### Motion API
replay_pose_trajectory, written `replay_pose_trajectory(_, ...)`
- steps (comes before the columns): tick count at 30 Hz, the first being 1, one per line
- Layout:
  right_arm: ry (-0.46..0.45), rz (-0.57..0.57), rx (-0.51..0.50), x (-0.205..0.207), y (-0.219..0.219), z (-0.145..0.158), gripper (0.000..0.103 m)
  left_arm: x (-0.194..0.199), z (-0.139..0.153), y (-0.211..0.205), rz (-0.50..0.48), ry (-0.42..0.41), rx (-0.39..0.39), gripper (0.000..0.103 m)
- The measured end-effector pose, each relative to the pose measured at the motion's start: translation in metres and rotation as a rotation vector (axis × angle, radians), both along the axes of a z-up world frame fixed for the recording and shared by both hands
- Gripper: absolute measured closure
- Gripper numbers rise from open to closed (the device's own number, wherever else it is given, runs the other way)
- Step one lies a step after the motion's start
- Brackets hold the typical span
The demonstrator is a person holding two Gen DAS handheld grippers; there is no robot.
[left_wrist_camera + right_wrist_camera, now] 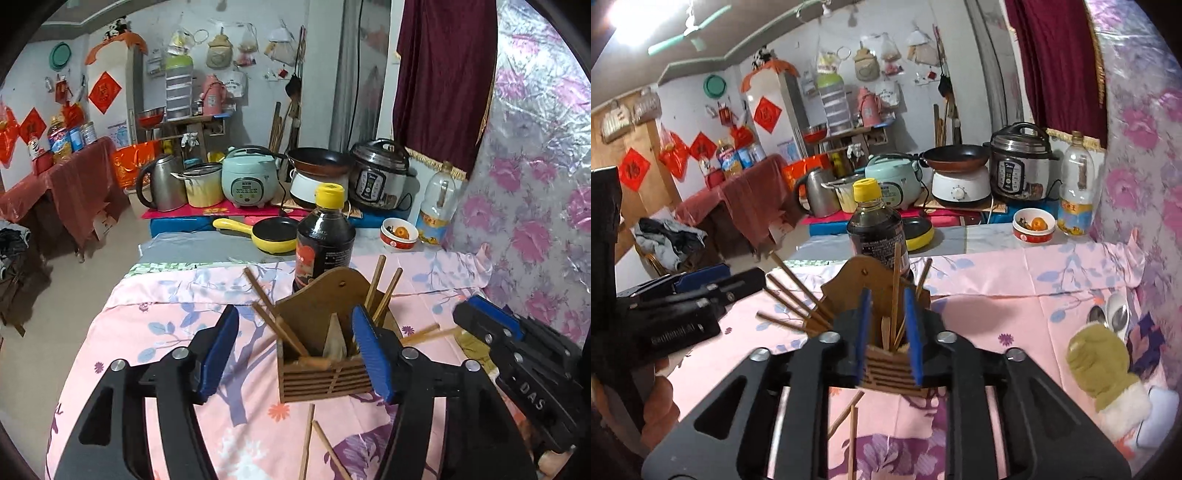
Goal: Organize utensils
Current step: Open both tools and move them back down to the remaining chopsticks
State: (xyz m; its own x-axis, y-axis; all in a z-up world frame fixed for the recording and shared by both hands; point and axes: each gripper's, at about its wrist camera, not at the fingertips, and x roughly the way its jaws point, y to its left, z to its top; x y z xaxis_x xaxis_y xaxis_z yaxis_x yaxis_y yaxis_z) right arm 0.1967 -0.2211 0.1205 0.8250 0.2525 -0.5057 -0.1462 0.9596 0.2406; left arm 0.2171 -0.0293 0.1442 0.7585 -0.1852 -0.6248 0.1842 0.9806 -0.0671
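Wooden holder [323,373] contains several chopsticks [384,291] leaning in both compartments.

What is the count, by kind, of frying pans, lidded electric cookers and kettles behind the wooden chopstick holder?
Frying pans: 2 (dark pan, yellow pan)
Lidded electric cookers: 2 (green rice cooker, steel pressure cooker)
Kettles: 1 (steel kettle)
Total: 5

Our left gripper [295,354] points forward and downward with its blue pads [218,354] spread wide, nothing pressed between them. Our right gripper [888,336] sits at its three o'clock, tilted downward too, pads [863,332] narrowly parted, gripping nothing. Fingers [661,402] show beneath the left gripper's body.
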Motion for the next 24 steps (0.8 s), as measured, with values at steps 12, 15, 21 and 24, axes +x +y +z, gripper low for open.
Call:
replay_pose_trajectory(12, 0.118, -0.033, 0.008, -0.102, -0.011, -0.103, 0.042, -0.129, -0.082, 0.024, 0.144, -0.099, 0.188, 0.006)
replay_pose_trajectory(15, 0.158, -0.033, -0.048, -0.116, -0.009, -0.119, 0.038, -0.155, -0.11, 0.026, 0.147, -0.134, 0.249, 0.006)
replay_pose_trajectory(21, 0.144, -0.043, -0.028, -0.13, -0.011, -0.122, 0.024, -0.176, -0.12, 0.043, 0.16, -0.128, 0.248, 0.006)
replay_pose_trajectory(24, 0.177, -0.01, -0.046, -0.128, 0.0, -0.13, 0.024, -0.179, -0.117, 0.045, 0.181, -0.145, 0.236, 0.006)
